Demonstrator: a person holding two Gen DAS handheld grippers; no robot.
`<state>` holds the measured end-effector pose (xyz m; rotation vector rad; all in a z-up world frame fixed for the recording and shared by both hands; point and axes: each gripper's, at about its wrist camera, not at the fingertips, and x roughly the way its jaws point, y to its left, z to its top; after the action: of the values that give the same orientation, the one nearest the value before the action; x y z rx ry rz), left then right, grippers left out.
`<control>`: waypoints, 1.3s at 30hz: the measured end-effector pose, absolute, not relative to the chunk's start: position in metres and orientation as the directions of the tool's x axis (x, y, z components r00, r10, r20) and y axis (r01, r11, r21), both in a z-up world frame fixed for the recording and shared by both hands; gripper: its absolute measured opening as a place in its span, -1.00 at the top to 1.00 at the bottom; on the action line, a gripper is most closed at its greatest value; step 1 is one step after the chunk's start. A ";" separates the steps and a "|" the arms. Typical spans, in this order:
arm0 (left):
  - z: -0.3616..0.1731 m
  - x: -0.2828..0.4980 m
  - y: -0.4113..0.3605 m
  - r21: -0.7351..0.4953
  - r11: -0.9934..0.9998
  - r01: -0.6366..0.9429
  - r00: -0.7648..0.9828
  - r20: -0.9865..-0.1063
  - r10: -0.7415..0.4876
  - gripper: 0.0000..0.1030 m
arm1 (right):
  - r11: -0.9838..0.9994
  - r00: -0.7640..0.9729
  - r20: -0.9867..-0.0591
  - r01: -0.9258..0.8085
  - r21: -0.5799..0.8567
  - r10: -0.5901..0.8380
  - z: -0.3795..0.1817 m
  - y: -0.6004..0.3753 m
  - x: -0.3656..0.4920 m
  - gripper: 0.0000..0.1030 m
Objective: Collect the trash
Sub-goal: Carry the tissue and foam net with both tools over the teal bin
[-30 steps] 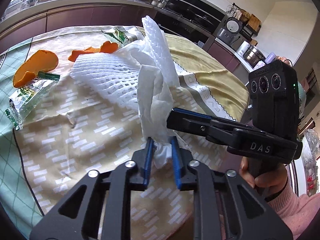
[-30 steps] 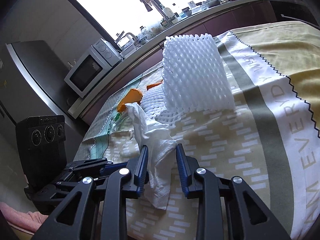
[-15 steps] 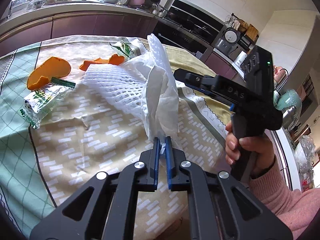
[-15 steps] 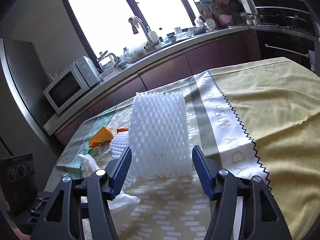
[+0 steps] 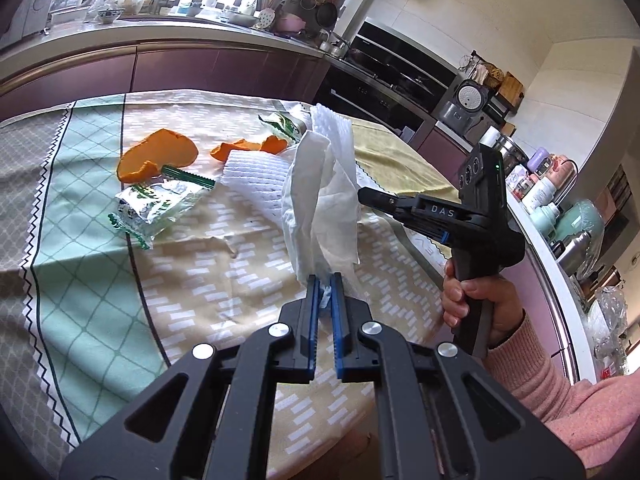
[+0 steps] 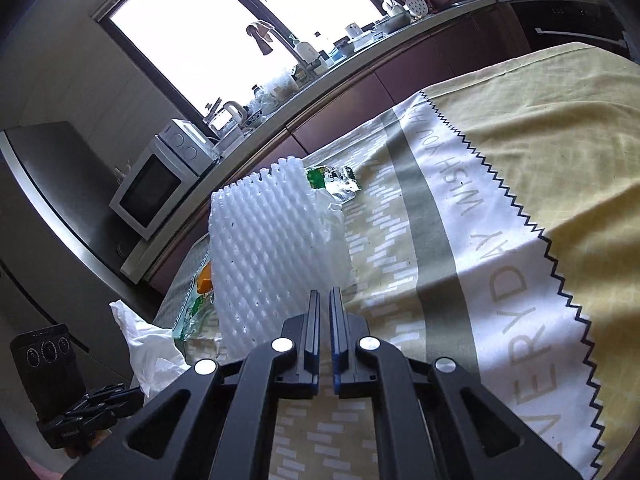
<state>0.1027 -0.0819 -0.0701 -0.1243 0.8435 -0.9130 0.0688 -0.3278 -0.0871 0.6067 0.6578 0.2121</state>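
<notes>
left gripper [image 5: 325,280] jaws clamp the tissue [image 5: 320,200]; right gripper [image 6: 325,300] jaws together, holding nothing.

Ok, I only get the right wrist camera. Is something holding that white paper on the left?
Observer: Yes. The left tongs are shut on the bottom of the tissue, which sticks up from them.
Operator: Is there trash I can't see properly?
Observer: Two bits of peel lie on the tablecloth: a big orange peel and a smaller peel.
Operator: Anything else?
Observer: A green and white wrapper lies right against the big orange peel.
</notes>
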 end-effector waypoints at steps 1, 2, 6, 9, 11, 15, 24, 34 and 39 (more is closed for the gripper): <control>-0.069 0.103 -0.079 -0.435 0.629 0.644 0.325 -0.589 -0.740 0.87 | 0.810 0.780 -0.506 -0.003 0.587 0.369 -0.085 -0.327 0.067 0.90; -0.069 0.103 -0.076 -0.435 0.632 0.641 0.330 -0.588 -0.739 0.87 | 0.813 0.781 -0.506 -0.005 0.582 0.367 -0.084 -0.326 0.066 0.83; -0.064 0.101 -0.065 -0.434 0.642 0.632 0.351 -0.578 -0.737 0.87 | 0.831 0.794 -0.515 0.022 0.556 0.323 -0.081 -0.326 0.067 0.17; -0.062 0.100 -0.056 -0.434 0.651 0.623 0.364 -0.575 -0.732 0.87 | 0.828 0.785 -0.524 0.025 0.560 0.331 -0.084 -0.326 0.073 0.17; -0.060 0.098 -0.050 -0.434 0.659 0.614 0.375 -0.575 -0.727 0.87 | 0.827 0.772 -0.532 0.015 0.562 0.348 -0.087 -0.324 0.077 0.18; -0.055 0.095 -0.035 -0.440 0.672 0.596 0.397 -0.566 -0.723 0.88 | 0.812 0.754 -0.525 -0.020 0.583 0.395 -0.090 -0.322 0.079 0.77; -0.047 0.092 -0.001 -0.442 0.701 0.560 0.445 -0.554 -0.704 0.87 | 0.826 0.784 -0.472 -0.091 0.556 0.403 -0.063 -0.303 0.057 0.83; -0.027 0.086 0.058 -0.427 0.750 0.505 0.547 -0.514 -0.661 0.87 | 0.831 0.787 -0.406 -0.230 0.506 0.465 -0.014 -0.264 0.041 0.83; -0.018 0.082 0.103 -0.414 0.795 0.444 0.621 -0.497 -0.606 0.87 | 0.809 0.736 -0.402 -0.333 0.484 0.544 -0.002 -0.221 0.053 0.83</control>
<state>0.0825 0.1031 -0.0180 -0.2620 0.6656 -0.6109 0.0526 -0.2206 -0.0016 0.3989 0.5602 0.4960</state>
